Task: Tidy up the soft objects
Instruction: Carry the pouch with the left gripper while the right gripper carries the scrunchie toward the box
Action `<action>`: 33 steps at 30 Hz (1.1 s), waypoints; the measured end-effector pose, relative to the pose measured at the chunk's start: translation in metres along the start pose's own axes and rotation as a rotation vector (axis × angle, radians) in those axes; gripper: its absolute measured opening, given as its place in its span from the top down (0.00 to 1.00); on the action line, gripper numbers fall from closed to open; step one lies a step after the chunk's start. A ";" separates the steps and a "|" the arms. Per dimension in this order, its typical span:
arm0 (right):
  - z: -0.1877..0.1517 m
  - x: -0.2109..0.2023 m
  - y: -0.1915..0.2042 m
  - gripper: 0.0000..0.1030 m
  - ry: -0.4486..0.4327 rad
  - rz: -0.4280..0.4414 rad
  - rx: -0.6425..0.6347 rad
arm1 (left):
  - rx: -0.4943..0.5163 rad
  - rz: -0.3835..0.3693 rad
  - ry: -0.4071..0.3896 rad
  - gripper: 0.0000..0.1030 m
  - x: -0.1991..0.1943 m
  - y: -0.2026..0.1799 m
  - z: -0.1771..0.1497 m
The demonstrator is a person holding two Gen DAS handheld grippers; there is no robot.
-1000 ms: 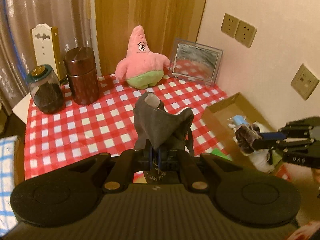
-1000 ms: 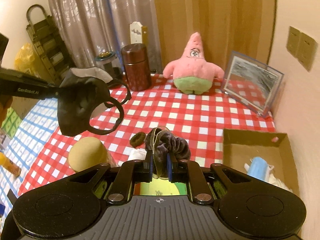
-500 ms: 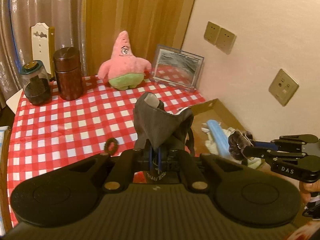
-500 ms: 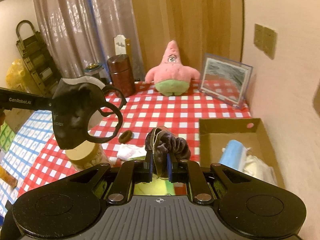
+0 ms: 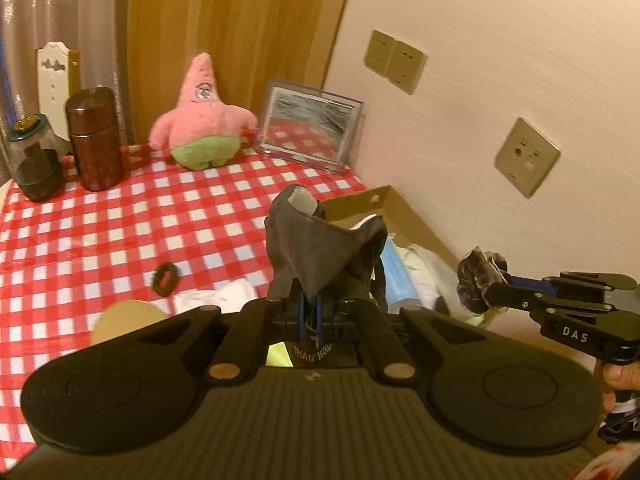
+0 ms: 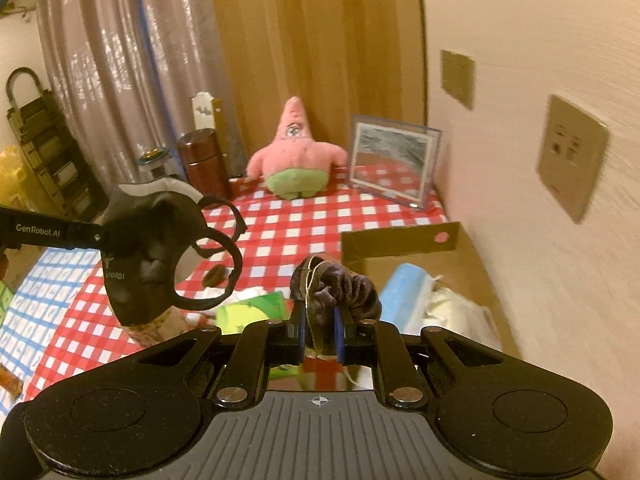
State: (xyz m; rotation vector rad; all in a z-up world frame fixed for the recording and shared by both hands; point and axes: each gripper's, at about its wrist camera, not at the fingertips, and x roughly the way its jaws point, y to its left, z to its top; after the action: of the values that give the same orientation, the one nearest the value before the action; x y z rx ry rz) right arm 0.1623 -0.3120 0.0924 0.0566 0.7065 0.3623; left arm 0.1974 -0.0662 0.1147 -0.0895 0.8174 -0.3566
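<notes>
My left gripper (image 5: 310, 312) is shut on a dark grey face mask (image 5: 316, 240), held up above the table; the mask (image 6: 148, 244) also shows in the right wrist view with its ear loops hanging. My right gripper (image 6: 320, 328) is shut on a dark purple velvet scrunchie (image 6: 340, 284), held in the air near the cardboard box (image 6: 400, 240); the scrunchie (image 5: 480, 280) also shows in the left wrist view. The box (image 5: 416, 220) holds a blue mask (image 6: 404, 292) and white cloth (image 6: 452, 308). A small dark hair tie (image 5: 164, 278) lies on the checked cloth.
A pink star plush (image 5: 200, 120), a framed picture (image 5: 312, 124), a brown canister (image 5: 94, 140) and a glass jar (image 5: 34, 164) stand at the back. A round beige lid (image 5: 128, 320), white tissue (image 5: 224, 296) and a green packet (image 6: 252, 308) lie near the front. The wall is at right.
Both grippers have risen and pulled back from the table with their loads, so the box and table show lower and farther. Both stay shut.
</notes>
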 end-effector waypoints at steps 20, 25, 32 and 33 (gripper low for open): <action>-0.028 -0.033 -0.070 0.87 -0.034 -0.148 0.072 | 0.020 -0.091 0.035 0.96 0.070 -0.082 0.010; -0.028 -0.022 -0.082 0.87 -0.032 -0.151 0.069 | 0.017 -0.085 0.052 0.96 0.095 -0.087 0.017; -0.026 0.005 -0.095 0.87 -0.021 -0.161 0.060 | 0.004 -0.072 0.070 0.96 0.131 -0.090 0.029; -0.026 0.009 -0.097 0.87 -0.018 -0.162 0.059 | 0.001 -0.071 0.072 0.96 0.136 -0.090 0.031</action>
State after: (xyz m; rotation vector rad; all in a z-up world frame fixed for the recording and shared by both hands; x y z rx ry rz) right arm 0.1818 -0.4012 0.0506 0.0579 0.6988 0.1853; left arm 0.2806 -0.1997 0.0601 -0.1058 0.8870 -0.4294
